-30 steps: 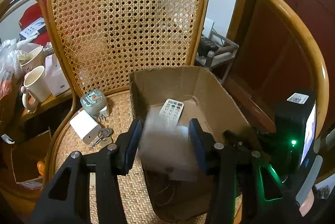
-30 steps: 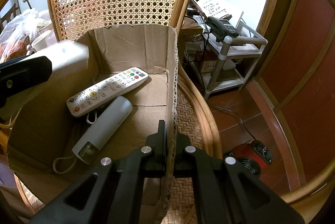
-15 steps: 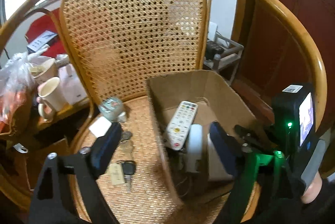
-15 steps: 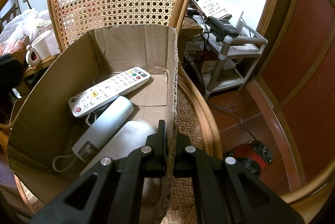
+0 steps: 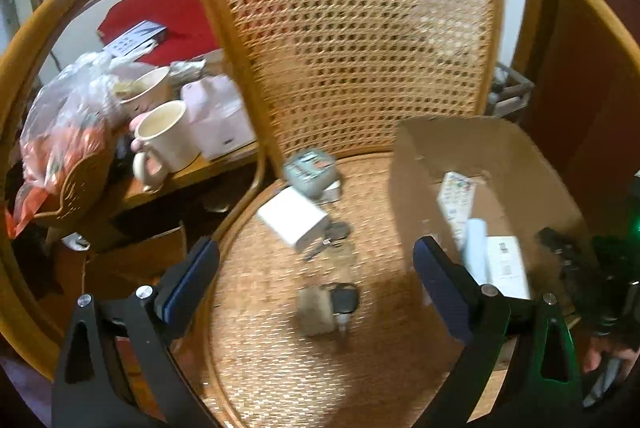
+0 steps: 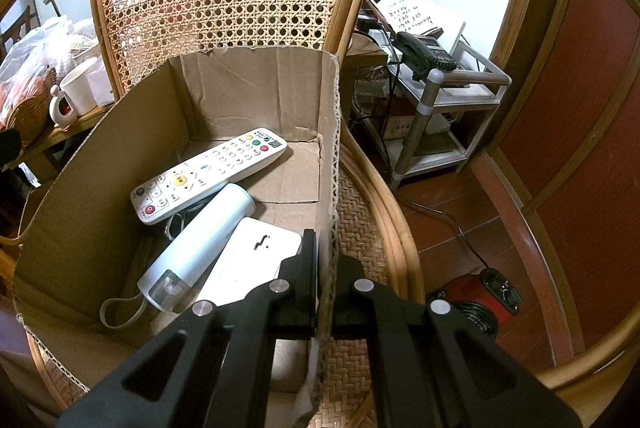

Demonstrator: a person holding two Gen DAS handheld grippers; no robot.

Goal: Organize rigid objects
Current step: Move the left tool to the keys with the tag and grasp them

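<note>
A cardboard box (image 6: 100,164) stands on the right of a cane chair seat (image 5: 280,348). In it lie a white remote (image 6: 208,174), a pale blue cylinder with a strap (image 6: 200,248) and a flat white box (image 6: 248,260). My right gripper (image 6: 326,256) is shut on the box's right wall (image 6: 330,148). My left gripper (image 5: 316,268) is open and empty above the seat. On the seat lie a car key with a tan fob (image 5: 326,306), a white cube adapter (image 5: 292,218), more keys (image 5: 332,236) and a grey-green gadget (image 5: 310,168).
A side table at the left holds cream mugs (image 5: 166,136), a pink box (image 5: 216,120) and a basket with a plastic bag (image 5: 64,148). A metal rack with a telephone (image 6: 424,52) stands right of the chair. A red device (image 6: 480,298) sits on the floor.
My left gripper let a flat white box fall into the cardboard box, opened wide and swung left over the seat. My right gripper has stayed shut on the box wall.
</note>
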